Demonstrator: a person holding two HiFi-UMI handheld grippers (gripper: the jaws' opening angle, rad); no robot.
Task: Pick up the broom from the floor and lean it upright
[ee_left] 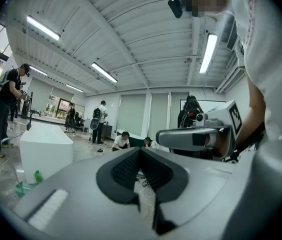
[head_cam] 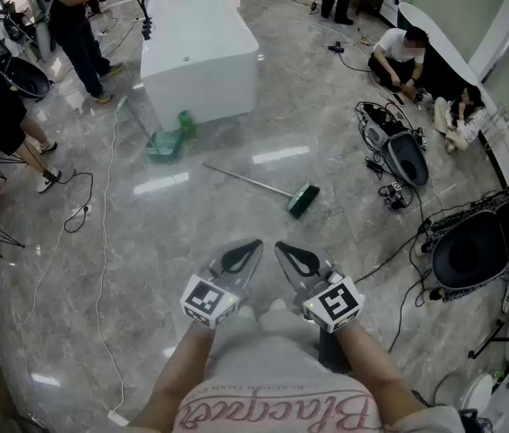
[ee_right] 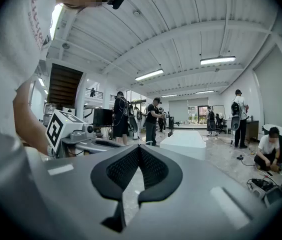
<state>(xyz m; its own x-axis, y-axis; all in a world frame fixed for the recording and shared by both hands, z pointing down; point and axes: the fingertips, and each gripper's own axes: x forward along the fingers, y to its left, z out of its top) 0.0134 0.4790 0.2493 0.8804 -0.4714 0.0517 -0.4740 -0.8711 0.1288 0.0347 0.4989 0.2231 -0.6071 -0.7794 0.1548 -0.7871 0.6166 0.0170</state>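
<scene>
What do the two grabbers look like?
The left gripper and right gripper are grey, with black ridged pads tapering to a point. Each carries a white cube with black square markers. The person wears a white shirt with pink lettering.

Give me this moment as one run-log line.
broom: flat on floor, untouched | left gripper: shut, empty | right gripper: shut, empty
</scene>
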